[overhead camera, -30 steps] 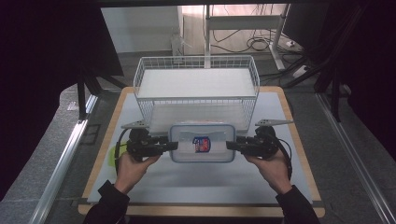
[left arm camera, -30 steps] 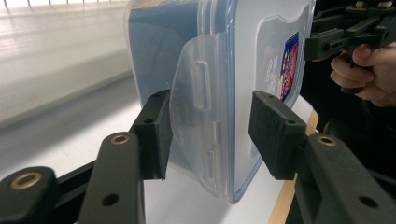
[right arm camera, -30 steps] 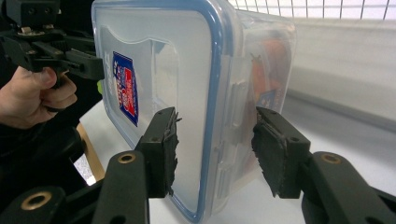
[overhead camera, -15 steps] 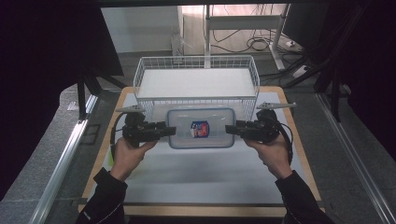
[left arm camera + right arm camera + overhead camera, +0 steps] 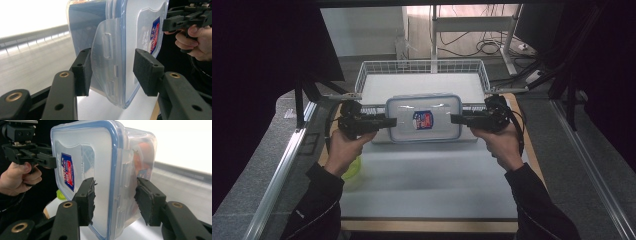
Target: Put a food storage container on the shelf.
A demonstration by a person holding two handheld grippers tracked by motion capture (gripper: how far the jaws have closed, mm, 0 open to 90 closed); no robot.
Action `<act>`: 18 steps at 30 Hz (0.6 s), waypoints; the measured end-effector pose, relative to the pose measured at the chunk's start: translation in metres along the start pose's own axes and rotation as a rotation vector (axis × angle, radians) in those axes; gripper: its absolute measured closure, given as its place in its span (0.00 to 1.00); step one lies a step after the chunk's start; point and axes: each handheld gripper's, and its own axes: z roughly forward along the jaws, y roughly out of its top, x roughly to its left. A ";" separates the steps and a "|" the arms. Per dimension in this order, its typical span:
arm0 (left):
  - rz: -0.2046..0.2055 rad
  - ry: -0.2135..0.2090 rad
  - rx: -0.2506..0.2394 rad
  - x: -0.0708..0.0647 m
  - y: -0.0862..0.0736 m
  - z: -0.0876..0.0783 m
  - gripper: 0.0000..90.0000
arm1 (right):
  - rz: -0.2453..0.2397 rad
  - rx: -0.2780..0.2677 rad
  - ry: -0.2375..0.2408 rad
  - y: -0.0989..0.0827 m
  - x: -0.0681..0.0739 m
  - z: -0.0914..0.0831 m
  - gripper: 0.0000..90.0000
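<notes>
Container (image 5: 423, 118) lifted off table (image 5: 432, 180), level, just in front of wire basket (image 5: 422, 67), carried between both grippers. Left gripper (image 5: 388, 121) clamped over left end latch flap, pads (image 5: 82, 72) above and below. Rigid clear plastic, blue-rimmed snap lid, labelled; something orange inside, so probably some weight. Walls smooth, likely slippery; flaps flex, so purchase better on rim beside latch than on flap alone. Right gripper (image 5: 457, 119) clamped likewise on right end, pads (image 5: 88, 200) across lid and base. Green object (image 5: 353, 167) on table below left hand.
</notes>
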 end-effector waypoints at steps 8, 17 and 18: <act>0.003 -0.005 0.003 0.009 0.032 -0.004 0.57 | 0.010 -0.022 0.002 0.028 -0.005 0.003 0.56; 0.005 -0.005 0.010 0.019 0.060 -0.002 0.57 | 0.027 -0.044 -0.002 0.051 -0.013 0.007 0.56; 0.005 -0.005 0.011 0.020 0.062 -0.002 0.57 | 0.031 -0.044 -0.001 0.053 -0.015 0.008 0.56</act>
